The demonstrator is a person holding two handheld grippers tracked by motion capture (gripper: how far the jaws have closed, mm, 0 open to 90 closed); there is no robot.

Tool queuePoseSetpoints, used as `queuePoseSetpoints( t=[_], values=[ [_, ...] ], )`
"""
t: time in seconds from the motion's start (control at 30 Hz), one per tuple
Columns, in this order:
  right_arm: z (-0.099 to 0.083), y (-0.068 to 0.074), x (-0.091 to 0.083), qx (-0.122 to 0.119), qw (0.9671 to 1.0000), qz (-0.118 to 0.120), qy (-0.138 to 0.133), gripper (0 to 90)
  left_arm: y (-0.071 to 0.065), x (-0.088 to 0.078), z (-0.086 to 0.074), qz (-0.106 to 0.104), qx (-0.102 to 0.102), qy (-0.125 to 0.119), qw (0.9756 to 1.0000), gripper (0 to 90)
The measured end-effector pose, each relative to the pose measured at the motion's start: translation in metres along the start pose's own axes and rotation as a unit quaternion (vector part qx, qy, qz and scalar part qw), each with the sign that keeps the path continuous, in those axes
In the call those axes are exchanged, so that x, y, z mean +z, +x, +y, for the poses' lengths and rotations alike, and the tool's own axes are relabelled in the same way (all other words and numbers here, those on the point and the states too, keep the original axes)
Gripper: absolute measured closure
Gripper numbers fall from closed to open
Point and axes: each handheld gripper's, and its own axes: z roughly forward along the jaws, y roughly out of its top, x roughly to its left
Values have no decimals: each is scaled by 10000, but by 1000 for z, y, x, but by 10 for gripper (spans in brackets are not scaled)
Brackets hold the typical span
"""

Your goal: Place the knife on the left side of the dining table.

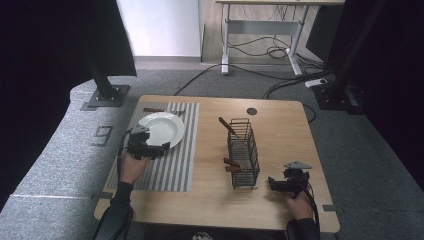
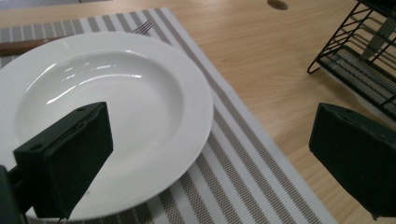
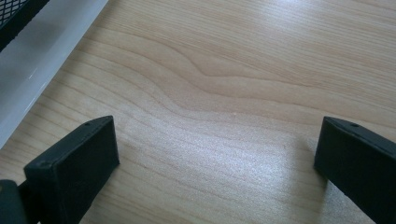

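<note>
spreading wide over bare wooden table [image 1: 280,120], the right claw [image 3: 217,158] grips nothing — wire cutlery rack [image 1: 243,152] just to its left. the left claw [image 2: 210,158], also spread, hovers over the white plate's [image 2: 140,93] near rim — fork [image 2: 144,27] beyond.

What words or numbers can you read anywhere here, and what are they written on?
"9": one dark numeral marked on the grey carpet, left of the wooden table.
No writing can be seen on the white plate, the striped placemat, the black wire rack or either hand-held gripper.
</note>
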Motion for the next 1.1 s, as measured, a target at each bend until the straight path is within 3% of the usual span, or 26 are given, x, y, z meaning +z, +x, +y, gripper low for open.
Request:
queuePoseSetpoints(
  t=[0.33, 0.97, 1.1],
  values=[
    [0, 0, 0, -1, 10000, 0, 0, 0, -22, 8, 27, -159, -113, -196, 9996, 0],
    [0, 0, 0, 6, 10000, -1, 6, 0, -69, 26, 80, -277, 21, -328, 9991, 0],
    [0, 0, 0, 1, 10000, -1, 0, 0, -81, 32, 91, -289, -30, -342, 9990, 0]
  ],
)
